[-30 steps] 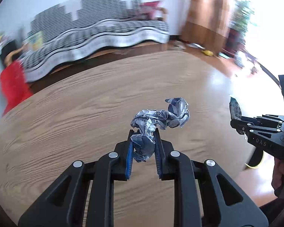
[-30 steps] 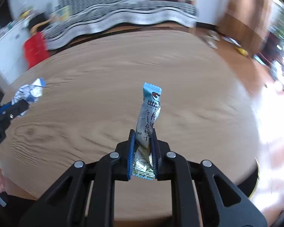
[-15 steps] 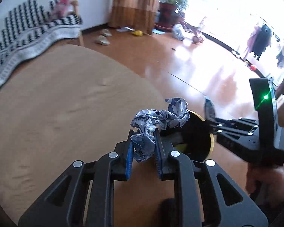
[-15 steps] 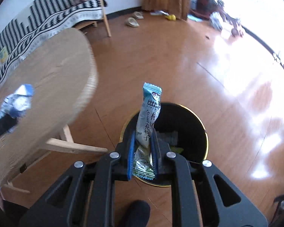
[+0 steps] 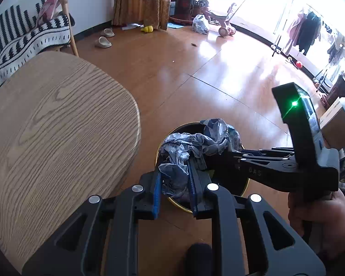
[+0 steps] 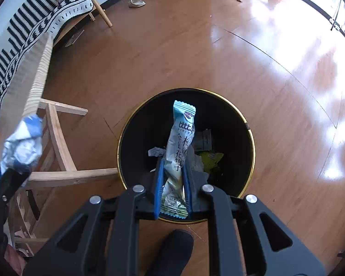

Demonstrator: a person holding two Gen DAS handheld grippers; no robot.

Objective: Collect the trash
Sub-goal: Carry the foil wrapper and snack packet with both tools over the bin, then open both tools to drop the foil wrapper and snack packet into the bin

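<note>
Black gold-rimmed bin (image 6: 246, 124), light-blue wrapper (image 6: 181, 138)

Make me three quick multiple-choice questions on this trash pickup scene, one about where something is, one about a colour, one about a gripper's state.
1. Where is the round black bin with the gold rim?
A. on the wooden table
B. on the floor beside the table
C. on the sofa

2. What colour is the long snack wrapper?
A. light blue
B. red
C. yellow

3. The right gripper is:
A. open and empty
B. out of view
C. shut on the wrapper

Answers: B, it stands on the floorboards by the table leg; A, its printed top is pale blue; C, both pads press on it.
</note>
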